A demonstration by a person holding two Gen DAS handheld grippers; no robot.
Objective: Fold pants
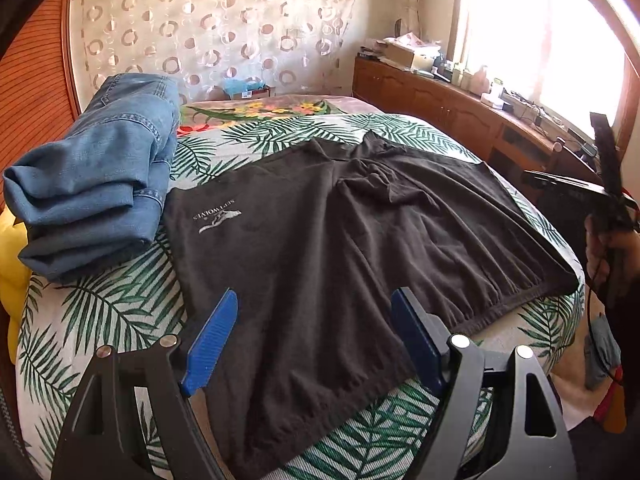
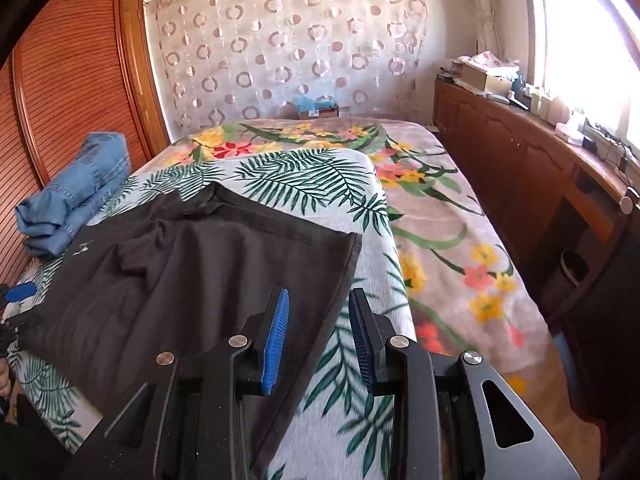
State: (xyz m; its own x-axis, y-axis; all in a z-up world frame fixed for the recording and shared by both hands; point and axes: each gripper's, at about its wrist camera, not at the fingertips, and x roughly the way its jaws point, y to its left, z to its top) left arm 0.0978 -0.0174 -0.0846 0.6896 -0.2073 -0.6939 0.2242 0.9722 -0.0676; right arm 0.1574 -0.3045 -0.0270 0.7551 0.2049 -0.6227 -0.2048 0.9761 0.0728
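Note:
Black pants (image 1: 320, 220) with a small white logo (image 1: 218, 220) lie spread flat on a leaf-print sheet (image 1: 100, 320) on the bed. My left gripper (image 1: 316, 300) hovers wide open over their near edge, with only cloth below its blue fingers. In the right wrist view the pants (image 2: 192, 272) fill the left half. My right gripper (image 2: 319, 294) stands open, narrower, above their right-hand edge, and nothing is pinched. A hand holds the right gripper (image 1: 608, 168) at the far right of the left wrist view. One blue finger of the left gripper (image 2: 20, 292) shows at the left edge.
Folded blue jeans (image 1: 92, 176) (image 2: 76, 200) are stacked at the left of the bed beside the pants. A floral blanket (image 2: 440, 220) covers the bed's right side. A wooden cabinet (image 2: 520, 152) with clutter runs under the window. A slatted wardrobe (image 2: 72, 80) stands left.

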